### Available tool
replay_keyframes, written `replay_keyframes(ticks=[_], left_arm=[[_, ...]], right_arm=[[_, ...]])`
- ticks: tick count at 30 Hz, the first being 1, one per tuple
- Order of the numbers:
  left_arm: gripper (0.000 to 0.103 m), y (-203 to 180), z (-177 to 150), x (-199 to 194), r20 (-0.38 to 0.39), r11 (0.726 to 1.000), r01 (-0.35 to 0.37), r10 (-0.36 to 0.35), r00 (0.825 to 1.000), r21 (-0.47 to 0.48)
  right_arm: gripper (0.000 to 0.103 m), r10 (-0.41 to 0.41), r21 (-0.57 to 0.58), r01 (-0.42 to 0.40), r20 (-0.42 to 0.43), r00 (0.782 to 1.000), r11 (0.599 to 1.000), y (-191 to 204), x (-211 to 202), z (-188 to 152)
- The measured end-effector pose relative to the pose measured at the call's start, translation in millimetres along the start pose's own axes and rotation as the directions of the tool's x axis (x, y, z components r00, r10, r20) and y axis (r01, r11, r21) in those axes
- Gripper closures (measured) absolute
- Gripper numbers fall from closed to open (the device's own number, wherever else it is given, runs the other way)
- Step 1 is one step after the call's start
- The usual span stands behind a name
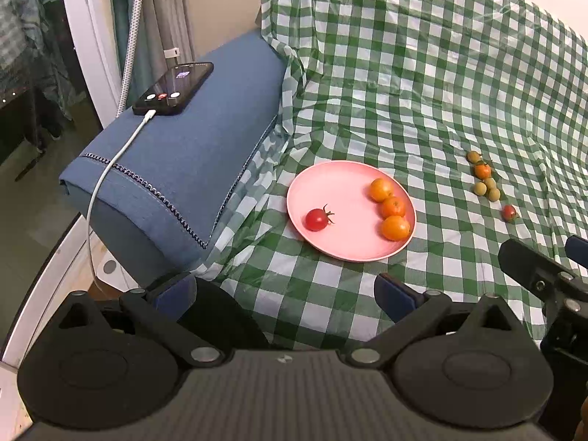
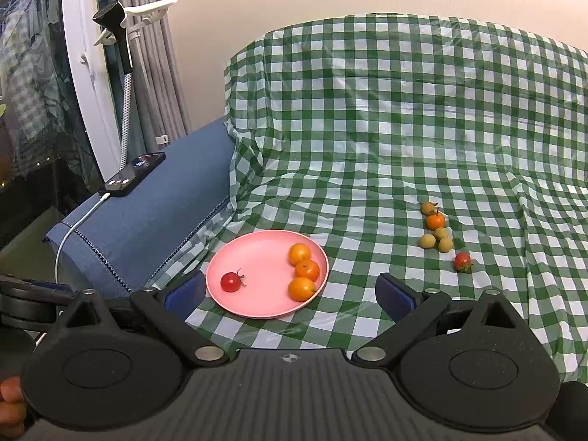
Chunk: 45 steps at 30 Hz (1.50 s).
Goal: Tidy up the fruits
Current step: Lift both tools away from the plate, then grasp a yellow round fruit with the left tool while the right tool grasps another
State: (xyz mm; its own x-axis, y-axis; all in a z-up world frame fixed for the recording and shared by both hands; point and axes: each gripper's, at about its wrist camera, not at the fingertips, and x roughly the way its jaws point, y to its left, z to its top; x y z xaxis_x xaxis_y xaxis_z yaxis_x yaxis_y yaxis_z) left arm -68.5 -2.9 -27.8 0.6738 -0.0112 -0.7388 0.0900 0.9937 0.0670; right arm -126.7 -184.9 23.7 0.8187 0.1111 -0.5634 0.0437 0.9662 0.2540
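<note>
Four fruits sit on the pink plate (image 2: 235,305): three oranges (image 2: 303,271) at three o'clock, one tomato (image 2: 230,281) at nine. Left gripper (image 1: 284,294) and right gripper (image 2: 290,294) gape empty, ready for loose fruits (image 2: 439,233).

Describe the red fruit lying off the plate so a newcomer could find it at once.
On the green checked cloth, look right of the pink plate to the small cluster of loose fruit. The red tomato lies alone at the cluster's near right end, the only red piece there; its neighbours are yellowish or orange.
</note>
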Motion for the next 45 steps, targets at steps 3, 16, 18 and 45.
replay_keyframes(ticks=[3,16,18,45], left_arm=[[0.0,0,-1,1,-0.011,1.0,0.001,-0.001,1.0,0.001],[0.0,-2,-1,8,-0.024,1.0,0.002,-0.002,1.0,0.013],[0.0,-2,-1,9,-0.026,1.0,0.002,-0.002,1.0,0.016],[0.0,-10,27,68,-0.201,0.999,-0.042,0.037,0.979,-0.019]], right_arm=[[0.005,0.002,0.004,-0.002,-0.005,1.0,1.0,-1,-1,-1],[0.004,0.001,0.017,-0.001,-0.016,1.0,1.0,-3,2,-6],[0.005,0.001,0.018,-0.001,-0.016,1.0,1.0,-3,3,-7],[0.002,-0.2,0.173,0.212,-0.083,0.976,0.962,-116,95,-1]])
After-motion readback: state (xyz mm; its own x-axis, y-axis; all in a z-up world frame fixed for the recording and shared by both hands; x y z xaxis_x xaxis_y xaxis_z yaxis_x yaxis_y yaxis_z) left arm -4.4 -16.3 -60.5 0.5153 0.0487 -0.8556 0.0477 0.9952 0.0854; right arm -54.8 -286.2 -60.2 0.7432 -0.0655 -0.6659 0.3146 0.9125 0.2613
